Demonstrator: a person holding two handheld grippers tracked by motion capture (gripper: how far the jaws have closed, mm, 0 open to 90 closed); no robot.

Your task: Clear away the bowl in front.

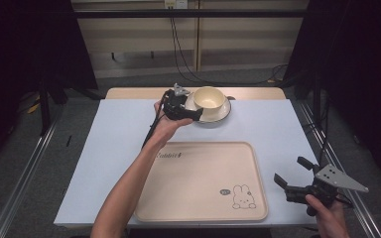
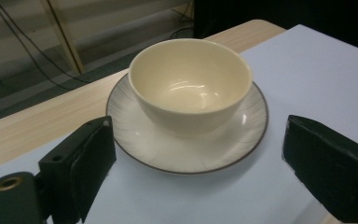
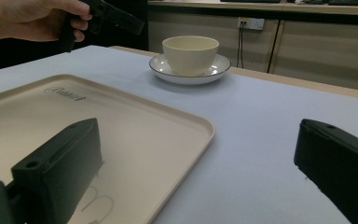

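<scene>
A cream bowl (image 1: 209, 97) (image 2: 191, 79) (image 3: 190, 53) stands upright on a white plate with a dark rim (image 1: 225, 111) (image 2: 135, 121) (image 3: 168, 72) at the far middle of the table. My left gripper (image 1: 196, 114) (image 2: 205, 186) is open just on the near left of the plate, its jaws wide on either side of the plate's near edge without touching it. My right gripper (image 1: 292, 171) (image 3: 196, 177) hovers open and empty near the table's front right corner, next to the tray.
A large beige tray (image 1: 203, 145) (image 3: 121, 126) with a rabbit drawing lies empty at the front middle. The light blue table top (image 1: 119, 129) ends in a wooden strip behind the plate. Cables hang at the back wall.
</scene>
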